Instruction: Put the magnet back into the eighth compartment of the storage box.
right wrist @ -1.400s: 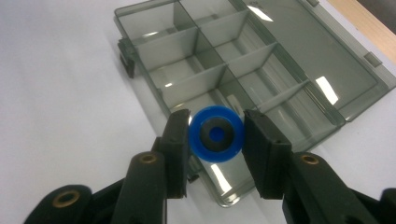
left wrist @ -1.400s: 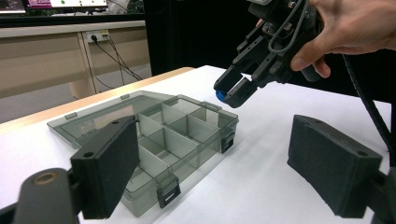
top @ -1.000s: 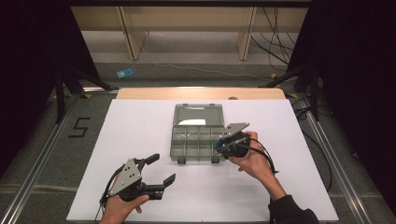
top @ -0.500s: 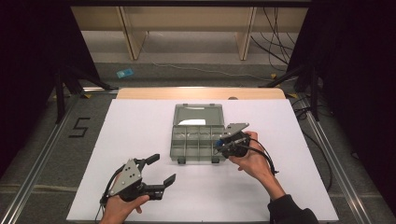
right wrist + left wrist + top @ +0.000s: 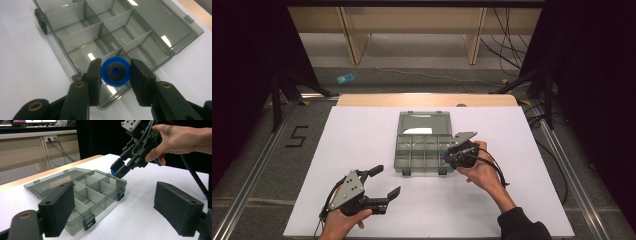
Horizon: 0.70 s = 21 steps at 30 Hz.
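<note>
The right gripper [image 5: 114, 72] was closed on a small round blue plastic wheel with a dark hub [image 5: 115, 71], its two black pads pressing the rim from either side. The wheel was held above the near right corner compartment of the open, smoke-grey transparent plastic organiser box [image 5: 422, 150], whose lid lay flat behind it on the white table [image 5: 362, 130]. In the left gripper view the wheel [image 5: 113, 172] hung just over the box's [image 5: 82, 192] corner rim. The left gripper [image 5: 384, 181] rested well apart, near the table's front left, jaws spread wide with nothing between them.
</note>
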Motion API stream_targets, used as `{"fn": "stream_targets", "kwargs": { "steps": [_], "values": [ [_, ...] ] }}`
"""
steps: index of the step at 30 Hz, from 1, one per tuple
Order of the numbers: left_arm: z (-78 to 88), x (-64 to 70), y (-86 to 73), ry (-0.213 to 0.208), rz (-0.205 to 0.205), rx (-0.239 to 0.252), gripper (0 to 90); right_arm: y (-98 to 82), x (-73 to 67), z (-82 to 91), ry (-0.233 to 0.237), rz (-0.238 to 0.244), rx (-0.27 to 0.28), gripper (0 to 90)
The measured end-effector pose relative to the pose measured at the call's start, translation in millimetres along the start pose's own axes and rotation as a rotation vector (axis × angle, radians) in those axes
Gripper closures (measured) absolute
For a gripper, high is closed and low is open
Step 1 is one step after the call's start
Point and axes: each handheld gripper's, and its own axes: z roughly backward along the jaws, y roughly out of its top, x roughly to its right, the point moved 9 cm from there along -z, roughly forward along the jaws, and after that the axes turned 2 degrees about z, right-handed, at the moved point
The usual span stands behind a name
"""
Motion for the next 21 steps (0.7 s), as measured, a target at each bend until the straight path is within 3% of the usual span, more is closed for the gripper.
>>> {"fn": "stream_targets", "kwargs": {
  "steps": [21],
  "values": [
    [-0.1, 0.1, -0.2, 0.000, 0.000, 0.000, 16.6, -2.4, 0.0, -17.3, 0.018, 0.001, -0.035, 62.9]
  ]
}}
